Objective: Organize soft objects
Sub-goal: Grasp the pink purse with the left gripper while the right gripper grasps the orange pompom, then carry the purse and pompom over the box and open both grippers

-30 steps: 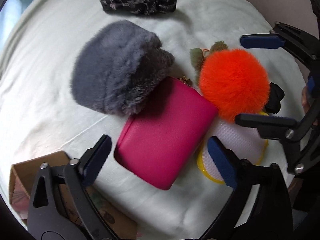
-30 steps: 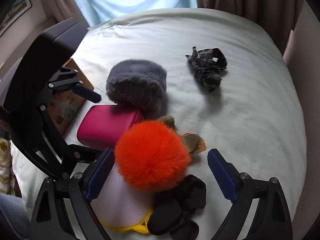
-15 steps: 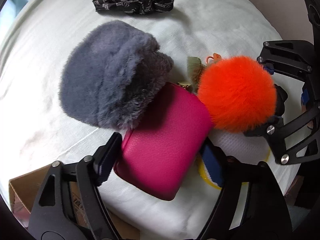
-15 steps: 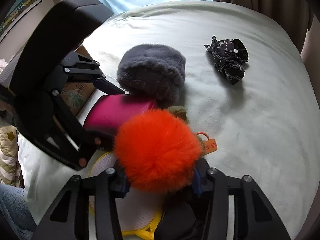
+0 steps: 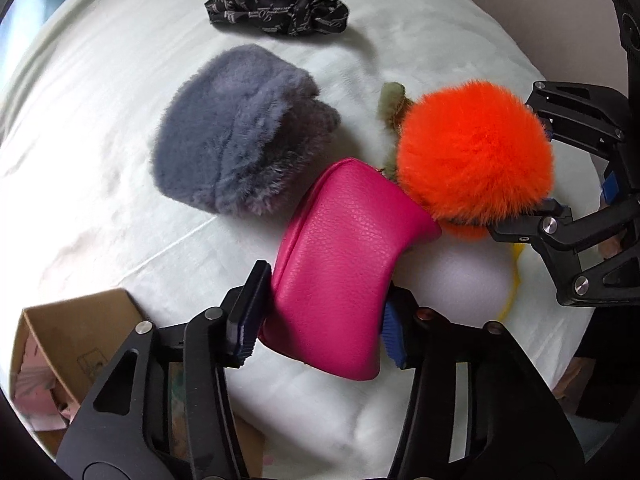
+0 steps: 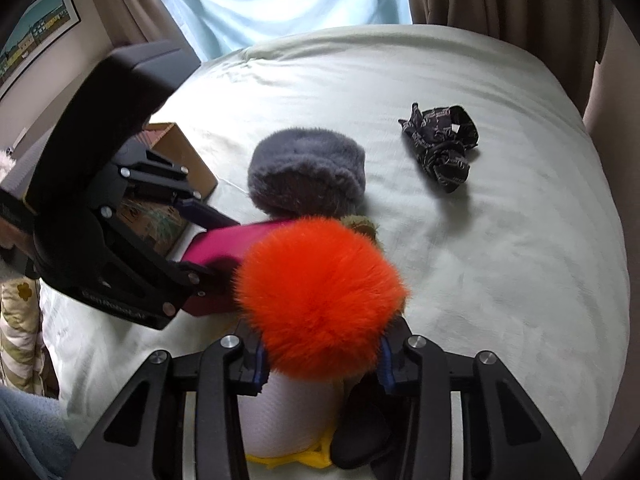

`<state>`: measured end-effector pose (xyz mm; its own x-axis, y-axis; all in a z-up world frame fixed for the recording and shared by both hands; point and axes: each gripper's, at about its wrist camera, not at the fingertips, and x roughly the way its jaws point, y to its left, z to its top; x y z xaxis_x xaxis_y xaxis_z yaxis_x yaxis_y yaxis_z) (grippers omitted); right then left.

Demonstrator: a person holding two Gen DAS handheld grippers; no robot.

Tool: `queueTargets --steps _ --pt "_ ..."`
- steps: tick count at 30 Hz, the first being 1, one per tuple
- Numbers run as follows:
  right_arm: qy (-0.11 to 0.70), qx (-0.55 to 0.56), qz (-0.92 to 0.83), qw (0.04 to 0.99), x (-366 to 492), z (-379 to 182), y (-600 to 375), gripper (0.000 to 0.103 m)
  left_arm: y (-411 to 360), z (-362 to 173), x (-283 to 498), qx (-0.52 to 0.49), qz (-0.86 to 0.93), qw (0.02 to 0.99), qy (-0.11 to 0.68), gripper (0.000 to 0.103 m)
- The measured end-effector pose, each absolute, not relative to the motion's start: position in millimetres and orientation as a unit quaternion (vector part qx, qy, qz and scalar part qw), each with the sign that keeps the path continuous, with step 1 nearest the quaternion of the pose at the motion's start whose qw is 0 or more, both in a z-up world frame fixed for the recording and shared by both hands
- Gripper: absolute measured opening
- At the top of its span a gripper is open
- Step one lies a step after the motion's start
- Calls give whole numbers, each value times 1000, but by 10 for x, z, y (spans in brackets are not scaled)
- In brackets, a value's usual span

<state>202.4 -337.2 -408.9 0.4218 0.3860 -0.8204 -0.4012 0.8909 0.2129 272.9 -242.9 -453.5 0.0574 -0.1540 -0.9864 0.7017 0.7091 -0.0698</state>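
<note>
On the pale bedsheet (image 5: 100, 184), the grey fur hat (image 5: 236, 144) is the landmark. Just beside it, the left gripper (image 5: 320, 320) pinches the pink leather pouch (image 5: 340, 272); past that the right gripper (image 6: 320, 360) clamps the orange pompom (image 6: 320, 296). Beyond the hat lies a black lettered scarf (image 5: 276, 12), its print unreadable.

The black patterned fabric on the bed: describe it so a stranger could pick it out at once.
Start from the pale bed sheet and find the grey fur hat near its middle. Beyond it, lying alone and apart, is the black patterned fabric. Unlike its fluffy neighbours, it is a thin, crumpled strip with pale printed lettering.
</note>
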Motion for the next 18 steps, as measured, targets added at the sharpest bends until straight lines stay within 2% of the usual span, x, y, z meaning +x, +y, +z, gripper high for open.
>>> queueTargets --steps 9,18 --pt "461 -3 215 861 1830 -3638 -3429 38 -2349 -4025 2528 206 -299 717 595 43" --pt "420 -2 194 886 1500 -2715 -3474 38 -2221 -3060 2219 160 -268 765 563 43"
